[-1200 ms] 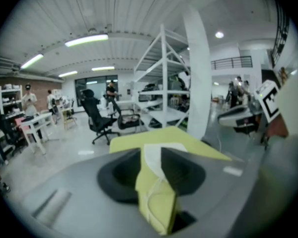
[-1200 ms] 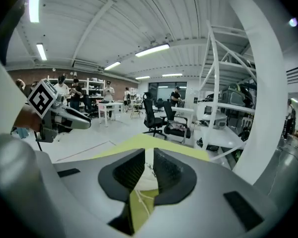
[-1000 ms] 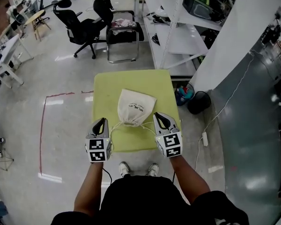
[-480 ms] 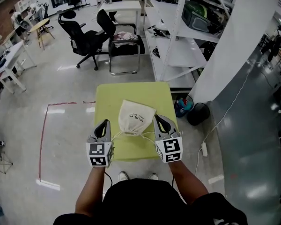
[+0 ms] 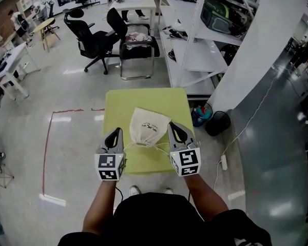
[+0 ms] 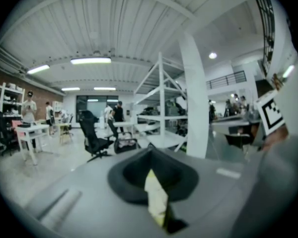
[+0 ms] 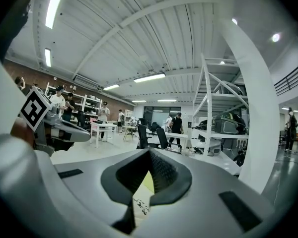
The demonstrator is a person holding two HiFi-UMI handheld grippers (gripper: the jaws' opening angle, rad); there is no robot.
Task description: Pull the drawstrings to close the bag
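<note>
On the yellow-green table (image 5: 122,100), in its near half: a cream drawstring bag (image 5: 149,126) with small dark print, lying flat. Wide closed end away from the person, mouth end narrowing toward the person. Positioned between the two grippers, just beyond their tips.

Left gripper (image 5: 115,134): above the near left part of the table, pointing away from the person and nearly level, marker cube turned up to the head camera. Jaws pressed fully together in the left gripper view, with only a thin sliver of the table colour below the tips. Left drawstring (image 5: 127,145): a thin pale cord leading from the bag mouth sideways to these tips, so pinched there, judging by the head view. Too thin to make out in the gripper's own view.

Right gripper (image 5: 174,129): above the near right part of the table, same pose, jaws also closed tight. Below the tips in the right gripper view, a strip of printed bag cloth and some table. Right drawstring (image 5: 163,147): running from the bag mouth to these tips, gripped in the same way.

Beyond the table: a black office chair (image 5: 90,32) and a white shelving rack (image 5: 195,40). On the floor to the left, a red tape line (image 5: 47,142); to the right, a black bin (image 5: 218,121).
</note>
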